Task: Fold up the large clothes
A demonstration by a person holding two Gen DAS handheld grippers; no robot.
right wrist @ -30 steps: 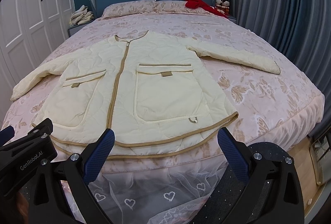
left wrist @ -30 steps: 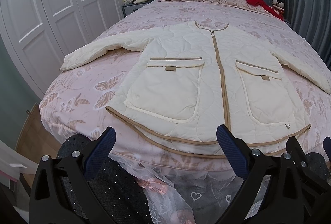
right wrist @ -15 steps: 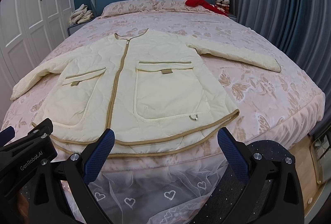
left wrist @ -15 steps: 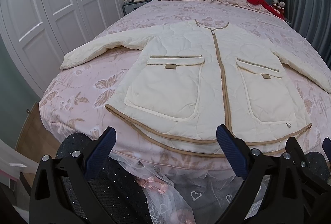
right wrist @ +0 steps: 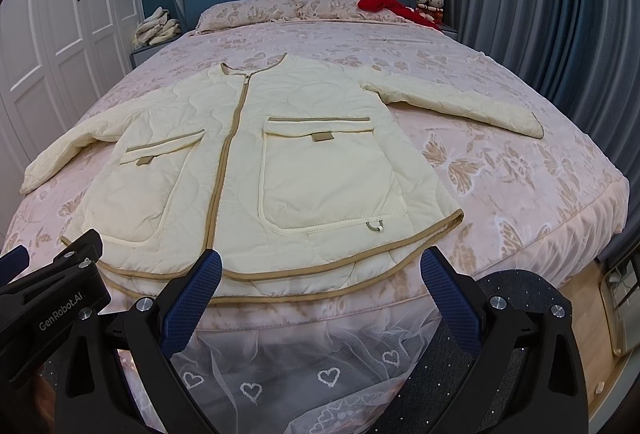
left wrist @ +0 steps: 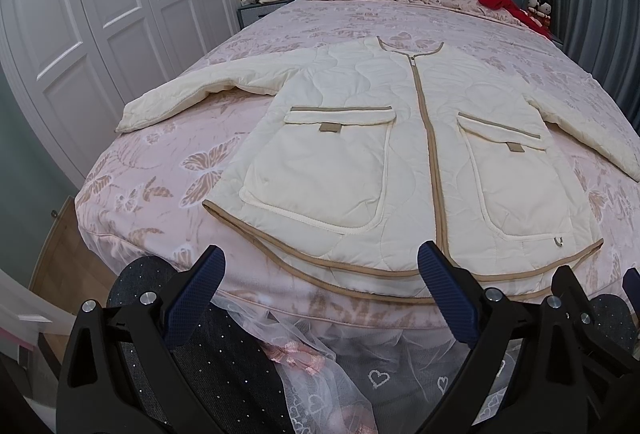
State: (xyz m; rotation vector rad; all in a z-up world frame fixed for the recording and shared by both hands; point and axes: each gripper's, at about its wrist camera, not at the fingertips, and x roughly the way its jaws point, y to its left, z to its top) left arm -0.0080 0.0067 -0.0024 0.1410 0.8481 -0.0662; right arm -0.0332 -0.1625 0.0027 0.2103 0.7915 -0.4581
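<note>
You are bringing both tools slightly closer to the foot edge of the bed; compared with a second ago the jacket is sitting a little larger and lower in both views, and nothing on it is shifting. Folding is therefore not yet starting: the jacket is lying flat, front up and zipped, with its hem along the foot edge and both sleeves spread toward the side edges.

The left gripper is hanging wide open and empty, short of the hem. The right gripper is likewise gaping wide, gripping nothing.

The left wrist view is showing the whole left sleeve near the left edge, while cutting the far cuff. The right wrist view is showing the right sleeve complete, plus the left gripper's body at lower left.
</note>
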